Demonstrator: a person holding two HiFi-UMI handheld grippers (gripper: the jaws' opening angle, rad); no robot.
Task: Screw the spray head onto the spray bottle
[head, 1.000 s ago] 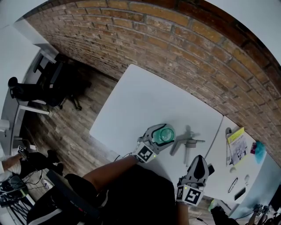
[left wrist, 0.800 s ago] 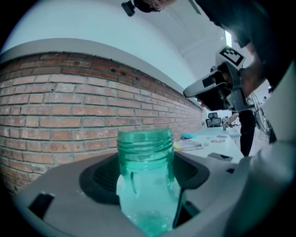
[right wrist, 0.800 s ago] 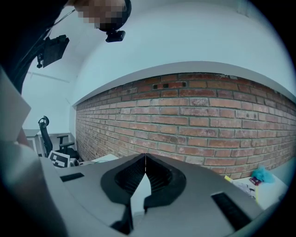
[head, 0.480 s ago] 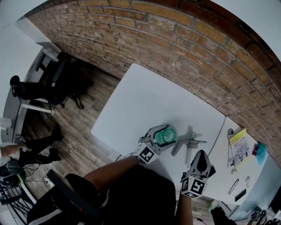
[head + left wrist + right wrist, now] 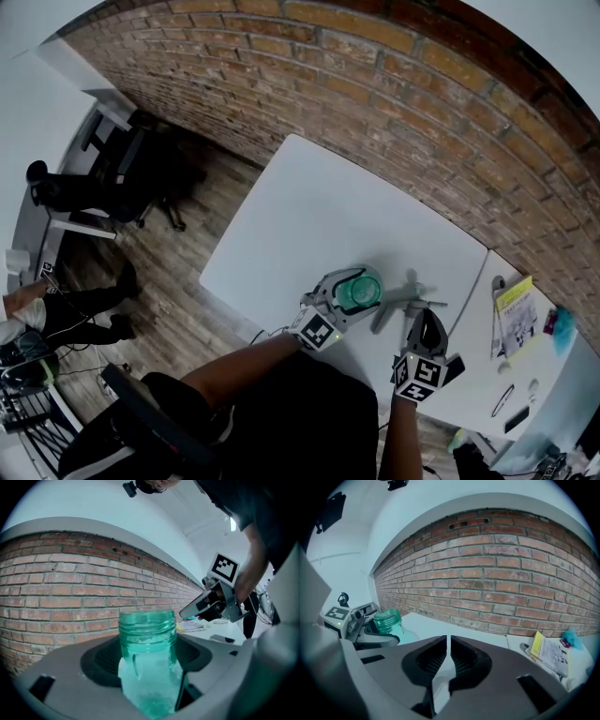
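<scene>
Between the jaws of the left gripper (image 5: 149, 686) sits the spray bottle (image 5: 147, 634) — teal, see-through, upright on the white table (image 5: 309, 216), its threaded neck bare and open. These jaws have just been closing, and we read them as clamped on the bottle's body low down, with the neck free above. Right gripper (image 5: 448, 648): jaws pressed together to a thin slit, nothing in them. In the head view it points at the spray head (image 5: 415, 302), which lies on its side on the table just right of the bottle, dip tube stretched toward the person. The tip is near the head; we cannot tell whether they touch. The right gripper view does not show the head. Further out: a brick wall (image 5: 375, 84) behind the table and a yellow booklet (image 5: 514, 309) on the neighbouring surface to the right.

Step in hand, as we judge it: the bottle is secured, the spray head not yet picked up. The next move calls for the right jaws to spread, take the head by its collar or body, and lift until the tube clears the table. Then feed the tube into the neck, seat the collar square and twist — the left must hold firm against that.
</scene>
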